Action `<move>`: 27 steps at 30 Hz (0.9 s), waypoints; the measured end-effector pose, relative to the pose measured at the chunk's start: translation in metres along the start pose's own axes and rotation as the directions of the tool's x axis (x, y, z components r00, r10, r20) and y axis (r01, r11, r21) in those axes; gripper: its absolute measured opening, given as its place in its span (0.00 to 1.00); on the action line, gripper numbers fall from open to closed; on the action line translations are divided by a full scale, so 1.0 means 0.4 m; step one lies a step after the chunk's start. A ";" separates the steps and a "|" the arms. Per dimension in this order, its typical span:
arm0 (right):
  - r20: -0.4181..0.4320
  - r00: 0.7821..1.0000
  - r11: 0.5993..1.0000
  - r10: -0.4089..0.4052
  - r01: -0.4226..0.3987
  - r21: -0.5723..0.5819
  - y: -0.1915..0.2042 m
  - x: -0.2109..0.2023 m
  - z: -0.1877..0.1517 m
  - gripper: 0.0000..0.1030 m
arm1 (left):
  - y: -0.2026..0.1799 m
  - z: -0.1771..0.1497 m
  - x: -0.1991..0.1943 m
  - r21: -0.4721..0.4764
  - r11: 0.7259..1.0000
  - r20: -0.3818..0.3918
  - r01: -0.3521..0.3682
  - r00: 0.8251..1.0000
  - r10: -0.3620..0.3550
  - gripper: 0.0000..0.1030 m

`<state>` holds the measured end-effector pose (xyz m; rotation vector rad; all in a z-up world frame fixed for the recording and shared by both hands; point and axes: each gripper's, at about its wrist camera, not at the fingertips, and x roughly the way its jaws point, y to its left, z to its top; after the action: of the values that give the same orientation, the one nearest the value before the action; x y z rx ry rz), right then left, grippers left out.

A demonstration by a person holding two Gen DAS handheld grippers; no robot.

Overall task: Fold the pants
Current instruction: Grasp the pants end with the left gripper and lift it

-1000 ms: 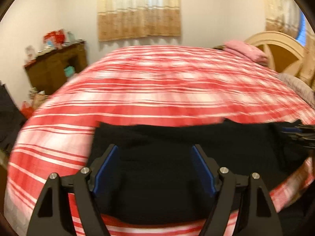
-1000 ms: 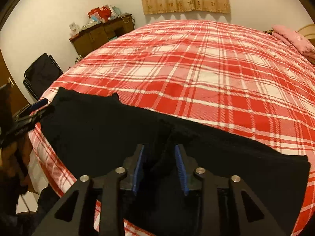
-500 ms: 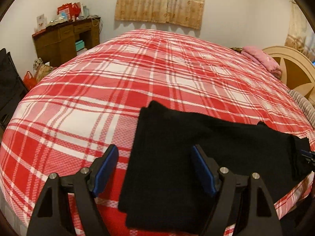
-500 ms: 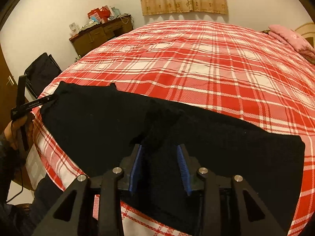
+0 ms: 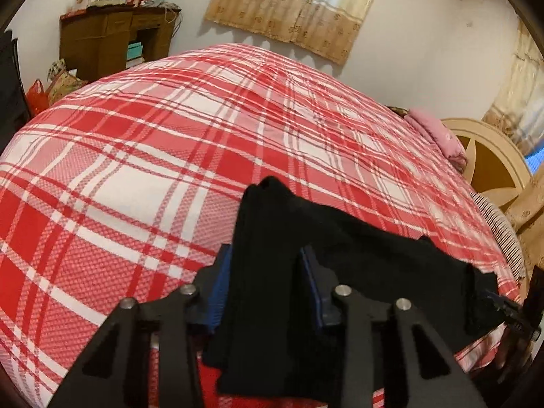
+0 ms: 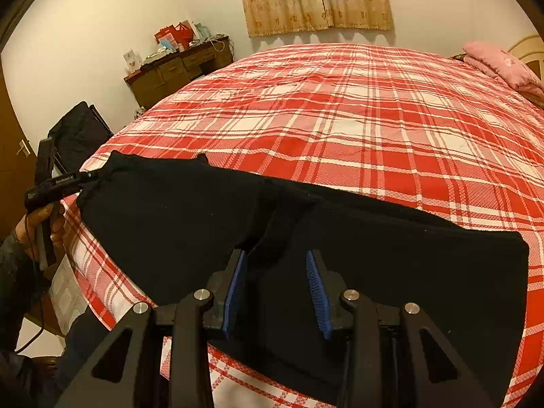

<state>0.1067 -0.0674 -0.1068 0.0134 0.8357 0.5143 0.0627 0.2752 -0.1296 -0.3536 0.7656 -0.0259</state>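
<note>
Black pants (image 6: 374,255) lie flat along the near edge of a bed with a red and white plaid cover (image 6: 340,119). In the left wrist view my left gripper (image 5: 267,272) has its jaws closing on the pants' (image 5: 374,255) left end, with a thick fold of black cloth filling the gap between the blue pads (image 5: 219,289). The right wrist view shows that gripper (image 6: 91,175) pinching the puckered corner, a hand behind it. My right gripper (image 6: 275,272) is shut on a raised crease near the pants' middle front edge. It shows at the far right in the left view (image 5: 493,297).
A brown dresser (image 6: 176,71) with clutter on top stands by the far wall under a beige curtain (image 6: 316,0). A pink pillow (image 6: 503,64) and a cream headboard (image 5: 489,163) are at the bed's right. A black chair (image 6: 78,132) stands left of the bed.
My left gripper swung left to the pants' end, rolled, and its jaws went from wide apart to squeezed on the cloth. The right gripper stayed put with its grip unchanged.
</note>
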 end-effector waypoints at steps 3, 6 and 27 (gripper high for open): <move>-0.005 1.000 1.000 0.000 0.000 -0.002 0.000 0.006 -0.003 0.38 | -0.014 -0.002 0.004 0.016 0.999 0.003 -0.036 0.999 0.036 0.40; 0.000 1.000 1.000 0.004 -0.004 0.000 0.002 0.005 -0.005 0.38 | -0.011 0.002 0.013 0.005 0.999 0.004 -0.041 0.999 0.041 0.41; 0.041 0.999 1.000 0.007 -0.008 0.023 -0.017 -0.013 -0.006 0.38 | -0.091 0.015 -0.094 0.045 0.999 0.075 0.030 0.997 -0.034 0.13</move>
<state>0.1050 -0.0762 -0.1062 0.0477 0.8016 0.5097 0.0433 0.2482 -0.0886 -0.3238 0.6830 -0.0589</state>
